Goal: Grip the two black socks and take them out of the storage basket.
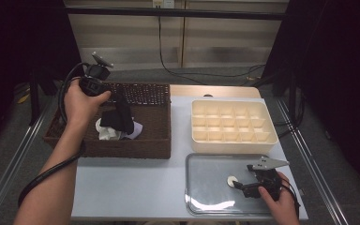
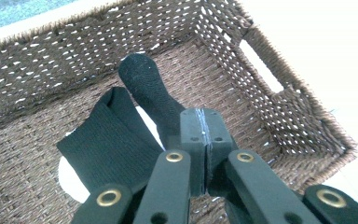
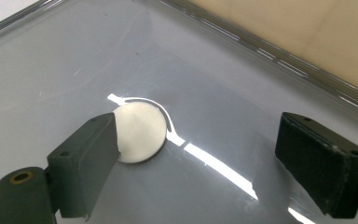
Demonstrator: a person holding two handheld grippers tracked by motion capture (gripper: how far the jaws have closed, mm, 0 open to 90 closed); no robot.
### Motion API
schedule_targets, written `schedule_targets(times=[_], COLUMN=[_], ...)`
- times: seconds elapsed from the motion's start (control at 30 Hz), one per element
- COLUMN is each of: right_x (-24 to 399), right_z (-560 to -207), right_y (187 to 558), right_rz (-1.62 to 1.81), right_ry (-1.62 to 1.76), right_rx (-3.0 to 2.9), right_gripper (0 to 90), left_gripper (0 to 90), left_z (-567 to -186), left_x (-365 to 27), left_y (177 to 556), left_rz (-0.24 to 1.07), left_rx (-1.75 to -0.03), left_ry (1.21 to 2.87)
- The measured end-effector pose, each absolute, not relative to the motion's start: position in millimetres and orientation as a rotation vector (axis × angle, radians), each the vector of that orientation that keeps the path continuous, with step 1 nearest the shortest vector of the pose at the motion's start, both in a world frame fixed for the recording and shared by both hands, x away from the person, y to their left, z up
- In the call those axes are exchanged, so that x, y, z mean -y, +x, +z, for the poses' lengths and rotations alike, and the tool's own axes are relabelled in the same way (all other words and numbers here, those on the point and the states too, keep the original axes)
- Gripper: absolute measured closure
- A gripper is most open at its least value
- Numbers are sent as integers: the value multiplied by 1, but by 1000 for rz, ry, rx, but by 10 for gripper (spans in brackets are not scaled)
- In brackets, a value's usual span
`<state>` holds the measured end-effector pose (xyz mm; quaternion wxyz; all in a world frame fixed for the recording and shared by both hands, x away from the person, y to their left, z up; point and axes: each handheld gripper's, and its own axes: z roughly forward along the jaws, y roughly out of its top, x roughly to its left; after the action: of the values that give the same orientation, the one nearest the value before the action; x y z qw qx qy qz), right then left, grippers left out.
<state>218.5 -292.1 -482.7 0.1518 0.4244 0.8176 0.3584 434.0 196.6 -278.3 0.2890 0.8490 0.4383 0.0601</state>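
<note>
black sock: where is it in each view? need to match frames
High view: black sock hangs from the left gripper over the wicker basket, left of centre.
Left gripper view: sock clamped in the shut jaws, centre, trailing up the frame.
Right gripper view: not in it.
Shared landmark: the wicker basket, in the high and left gripper views.

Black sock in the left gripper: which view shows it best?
The left gripper view: the black sock hangs from the shut left gripper over the wicker basket, its knit clear. The high view shows it small and dark above white cloth.
</note>
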Motion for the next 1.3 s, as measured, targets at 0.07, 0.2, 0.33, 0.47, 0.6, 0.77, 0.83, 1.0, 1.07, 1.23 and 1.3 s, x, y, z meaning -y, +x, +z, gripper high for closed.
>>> schedule_targets(times=[0.07,0.2,0.33,0.47,0.6,0.77,0.83,1.0,1.07,1.23,1.3], right_x=[292,292,292,292,292,292,292,292,292,292,292], right_z=[-483,-483,-483,-483,-483,-483,-483,-483,-483,-483,-483], right_y=[218,218,219,219,219,219,219,219,219,219,219], right_rz=[1028,1029,1028,1031,1031,1029,1029,1030,1029,1030,1030], right_ry=[1218,1221,1223,1223,1221,1224,1222,1224,1221,1219,1220], right_rx=[-2346,-2347,-2348,-2351,-2350,-2348,-2348,-2349,-2347,-2348,-2347], right_gripper=[127,126,126,126,126,127,126,126,126,126,126], left_gripper=[894,893,894,894,894,894,894,894,894,894,894], left_z=[-273,-265,-260,-256,-255,-253,-250,-242,-239,-234,-233], left_x=[-196,-194,-195,-196,-197,-196,-196,-193,-193,-189,-186], left_y=[432,428,424,420,419,416,414,410,409,403,400], left_rz=[167,165,147,145,128,121,106,108,97,91,92], left_rx=[-1150,-1136,-1135,-1125,-1116,-1119,-1097,-1058,-1039,-1006,-1004], left_ry=[2274,2277,2262,2255,2253,2250,2259,2280,2287,2299,2304])
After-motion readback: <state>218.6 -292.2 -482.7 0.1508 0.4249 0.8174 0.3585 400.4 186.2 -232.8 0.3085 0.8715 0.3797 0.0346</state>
